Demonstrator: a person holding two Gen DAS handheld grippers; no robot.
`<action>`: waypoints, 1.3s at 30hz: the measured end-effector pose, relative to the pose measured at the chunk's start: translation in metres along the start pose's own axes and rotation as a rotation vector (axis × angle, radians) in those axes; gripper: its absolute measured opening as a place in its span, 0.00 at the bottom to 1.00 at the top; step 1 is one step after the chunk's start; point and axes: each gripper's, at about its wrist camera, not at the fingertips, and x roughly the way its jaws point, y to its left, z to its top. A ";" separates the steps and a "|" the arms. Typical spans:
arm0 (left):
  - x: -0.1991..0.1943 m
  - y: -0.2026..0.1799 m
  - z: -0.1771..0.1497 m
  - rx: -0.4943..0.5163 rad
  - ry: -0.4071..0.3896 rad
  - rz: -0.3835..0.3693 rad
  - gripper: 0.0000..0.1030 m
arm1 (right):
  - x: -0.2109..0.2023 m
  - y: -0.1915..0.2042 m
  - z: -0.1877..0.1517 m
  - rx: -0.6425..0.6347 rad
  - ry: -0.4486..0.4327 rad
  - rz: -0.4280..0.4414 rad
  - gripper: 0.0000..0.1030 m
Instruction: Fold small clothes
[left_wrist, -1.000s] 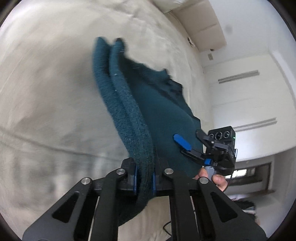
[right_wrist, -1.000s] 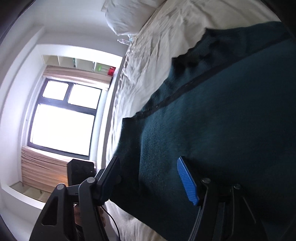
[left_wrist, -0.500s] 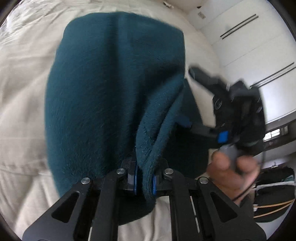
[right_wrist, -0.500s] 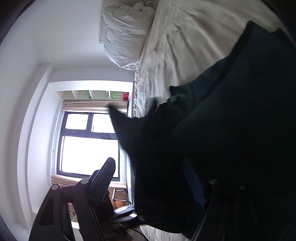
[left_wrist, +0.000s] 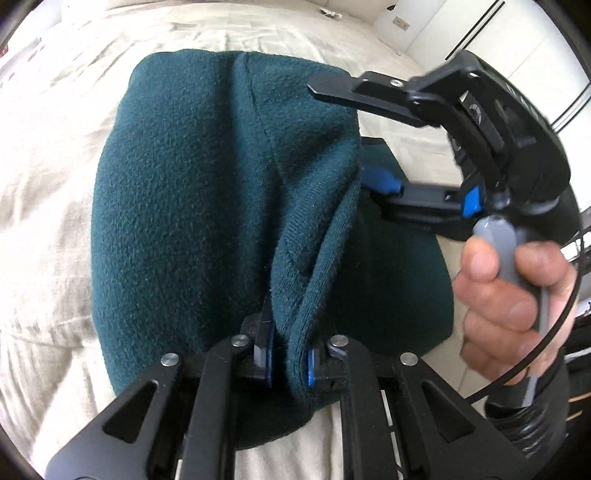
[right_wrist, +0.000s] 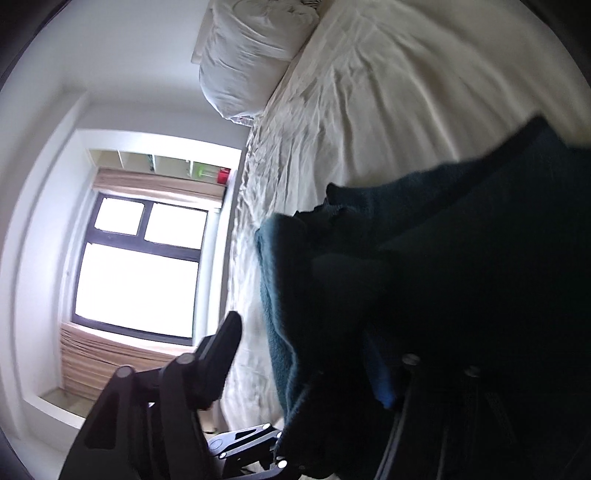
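Daylight from blown-out window (right_wrist: 136, 280) — garment (right_wrist: 461, 295) underexposed; fisheye edges warped, slight blur.

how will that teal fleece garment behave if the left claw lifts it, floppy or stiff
Probably floppy: the teal fleece garment drapes in soft folds from where the left claw pinches its edge. Likely light, since one small pinch gathers the cloth. The fuzzy nap looks grippy rather than slippery, so it should not slide out easily.

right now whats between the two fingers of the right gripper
In the left wrist view the folded edge of the teal fleece garment passes between the right gripper's spread fingers, one above the fold and one below. The jaws have just been closing, not yet pressing it.
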 end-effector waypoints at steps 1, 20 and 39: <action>-0.001 -0.001 -0.001 0.003 -0.001 0.005 0.10 | 0.002 0.003 0.001 -0.007 0.001 -0.013 0.53; 0.008 -0.088 -0.010 0.080 0.002 -0.085 0.16 | -0.044 -0.003 0.021 -0.086 -0.017 -0.210 0.14; 0.009 -0.125 -0.018 0.085 0.027 -0.190 0.38 | -0.084 -0.077 0.038 0.042 -0.027 -0.256 0.16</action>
